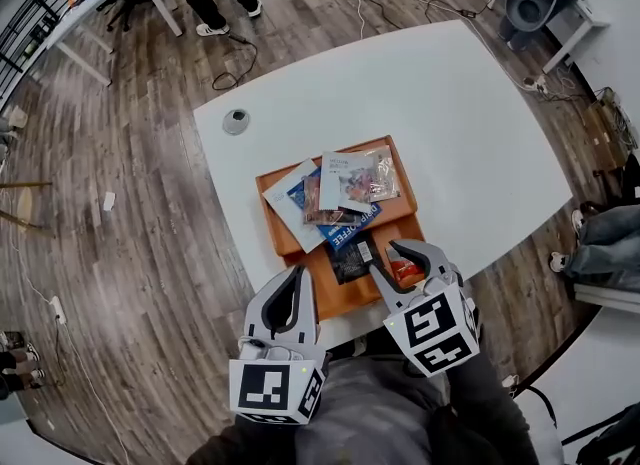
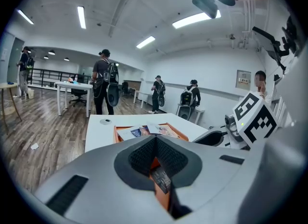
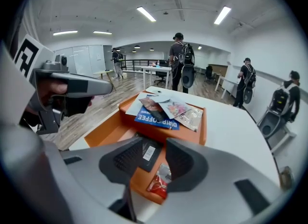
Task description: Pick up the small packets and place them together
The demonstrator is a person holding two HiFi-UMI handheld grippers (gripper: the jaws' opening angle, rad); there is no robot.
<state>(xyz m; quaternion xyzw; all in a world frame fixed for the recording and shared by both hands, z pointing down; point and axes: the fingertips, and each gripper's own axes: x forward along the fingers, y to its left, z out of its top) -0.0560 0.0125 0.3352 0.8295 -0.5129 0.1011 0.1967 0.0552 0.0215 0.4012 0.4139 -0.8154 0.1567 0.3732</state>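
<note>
My right gripper, fingers parted and empty, hovers over the red packet; left gripper, fingers closed, sits farther.

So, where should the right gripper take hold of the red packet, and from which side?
Probably across its long edges, coming down from above. The red packet lies low at the near edge of the tray, beside the black packet, so the rim likely blocks a low sideways approach. The right gripper hangs open just above it.
</note>
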